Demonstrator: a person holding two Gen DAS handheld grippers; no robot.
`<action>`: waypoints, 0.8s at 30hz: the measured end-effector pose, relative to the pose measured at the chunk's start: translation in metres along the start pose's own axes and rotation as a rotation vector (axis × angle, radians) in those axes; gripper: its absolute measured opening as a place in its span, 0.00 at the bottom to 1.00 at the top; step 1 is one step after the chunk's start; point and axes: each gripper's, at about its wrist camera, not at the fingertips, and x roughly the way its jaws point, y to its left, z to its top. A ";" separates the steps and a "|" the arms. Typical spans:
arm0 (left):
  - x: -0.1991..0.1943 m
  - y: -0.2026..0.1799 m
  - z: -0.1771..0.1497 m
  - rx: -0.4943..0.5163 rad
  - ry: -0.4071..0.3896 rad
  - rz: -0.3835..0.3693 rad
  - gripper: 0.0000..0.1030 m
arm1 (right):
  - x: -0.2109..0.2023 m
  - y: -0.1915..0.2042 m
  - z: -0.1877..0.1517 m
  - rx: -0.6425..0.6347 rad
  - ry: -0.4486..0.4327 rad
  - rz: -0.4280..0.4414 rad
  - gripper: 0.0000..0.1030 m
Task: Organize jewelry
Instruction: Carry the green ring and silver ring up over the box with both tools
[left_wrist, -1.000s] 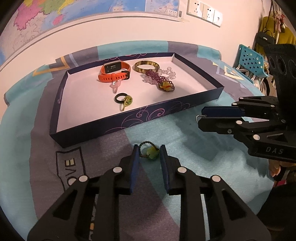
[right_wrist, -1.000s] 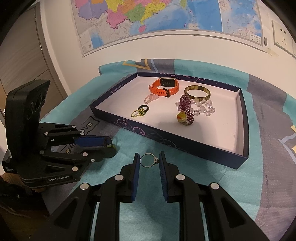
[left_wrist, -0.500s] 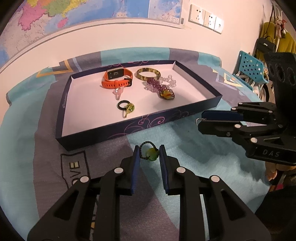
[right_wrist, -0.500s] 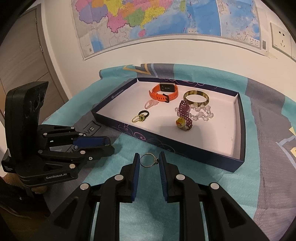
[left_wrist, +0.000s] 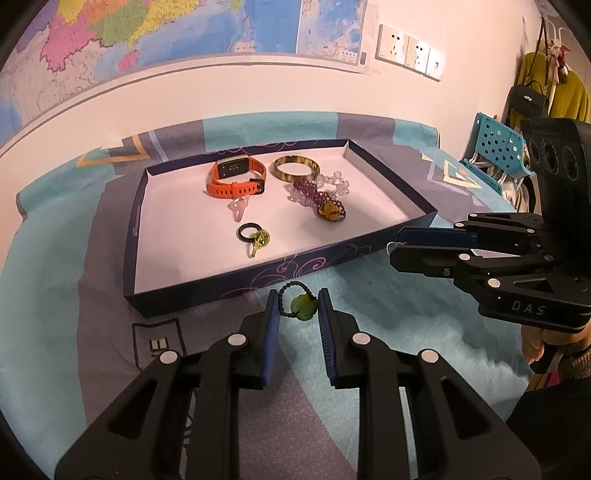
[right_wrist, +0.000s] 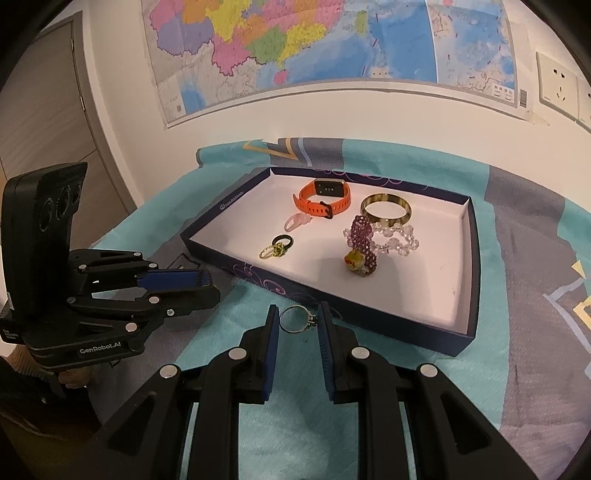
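My left gripper (left_wrist: 297, 306) is shut on a ring with a dark braided band and a green stone (left_wrist: 303, 308), held just above the cloth before the tray's front wall. My right gripper (right_wrist: 296, 319) is shut on a thin silver ring with a small setting (right_wrist: 312, 320), also in front of the tray. The dark blue tray (left_wrist: 258, 280) with a white floor holds an orange watch (left_wrist: 236, 179), an amber bangle (left_wrist: 295, 168), a purple bead bracelet (left_wrist: 317, 194), a pink ring (left_wrist: 239, 206), a black ring (left_wrist: 246, 232) and a green-gold ring (left_wrist: 260, 240).
A teal and grey cloth (left_wrist: 74, 332) covers the table. The wall with a map (right_wrist: 332, 44) rises right behind the tray. A blue perforated chair (left_wrist: 495, 147) stands at the far right. Each gripper shows in the other's view, the right one (left_wrist: 393, 245) and the left one (right_wrist: 207, 286).
Both grippers keep hold of their rings. The left view has tipped up slightly, so the tray sits a little lower in frame. Nothing in the tray moved.
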 end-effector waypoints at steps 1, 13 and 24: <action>0.000 0.000 0.001 -0.001 -0.003 0.000 0.21 | 0.000 0.000 0.001 -0.001 -0.002 -0.001 0.19; -0.005 0.006 0.011 -0.011 -0.032 0.005 0.21 | -0.001 -0.004 0.011 -0.004 -0.019 -0.011 0.19; 0.000 0.012 0.025 -0.018 -0.054 0.017 0.21 | 0.008 -0.010 0.027 -0.011 -0.030 -0.022 0.19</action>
